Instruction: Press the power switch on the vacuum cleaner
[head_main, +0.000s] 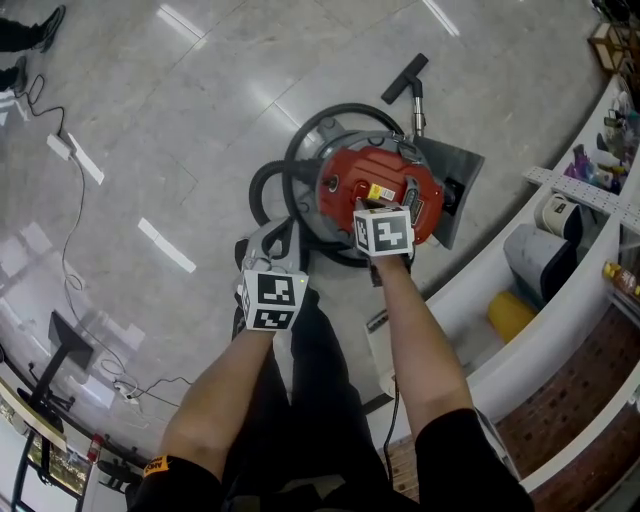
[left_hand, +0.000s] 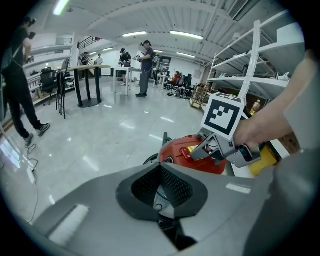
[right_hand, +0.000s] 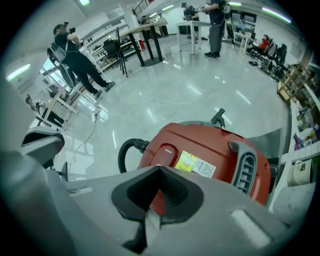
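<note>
A red vacuum cleaner (head_main: 380, 185) stands on the shiny floor in front of me. My right gripper (head_main: 378, 212) hovers over its near top edge, jaws shut on nothing. In the right gripper view the gripper (right_hand: 160, 169) points at the red body (right_hand: 210, 150), just short of a raised red button (right_hand: 169, 151) beside a yellow label (right_hand: 194, 163). My left gripper (head_main: 268, 250) hangs to the left, off the vacuum and also shut and empty. The left gripper view looks past that gripper (left_hand: 160, 167) to the right gripper (left_hand: 220, 145) above the button (left_hand: 185, 151).
A black hose (head_main: 265, 190) loops round the vacuum's left side, and its floor nozzle (head_main: 405, 78) lies beyond. White shelves (head_main: 560, 180) with goods run along the right. Cables (head_main: 70, 150) trail over the floor at left. People (right_hand: 75, 55) stand near tables far off.
</note>
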